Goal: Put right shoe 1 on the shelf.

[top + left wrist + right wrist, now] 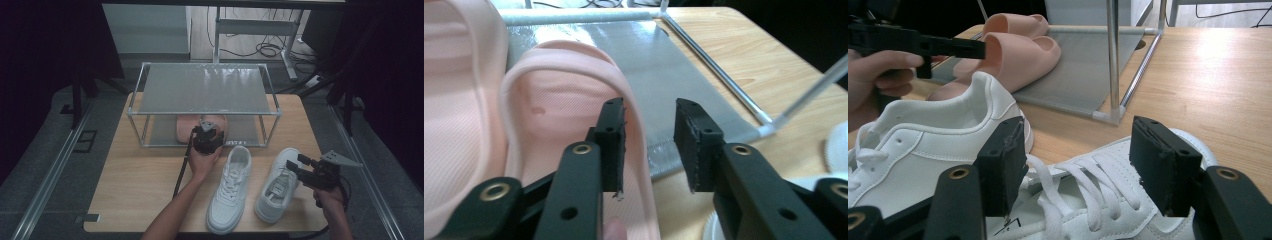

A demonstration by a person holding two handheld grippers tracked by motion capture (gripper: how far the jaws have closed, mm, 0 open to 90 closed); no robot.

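Two pink slippers (pixel 185 127) lie side by side on the lower shelf (pixel 674 75) of a small metal rack (pixel 205 90). My left gripper (pixel 651 135) is open at the rack's front. One jaw is inside the nearer slipper (pixel 559 100) and the slipper's side rim runs between the jaws, unpressed. The second slipper (pixel 454 100) lies beside it. Two white sneakers stand on the table, the left one (pixel 231 187) and the right one (pixel 277 185). My right gripper (pixel 1075 160) hovers open over the laces of the right sneaker (pixel 1088 210).
The rack's upper shelf (pixel 200 87) overhangs the slippers, and its corner post (pixel 1113 60) stands just beyond the sneakers. The wooden table (pixel 135 180) has bare room at the left. Cables and a desk frame (pixel 260 30) lie on the floor behind.
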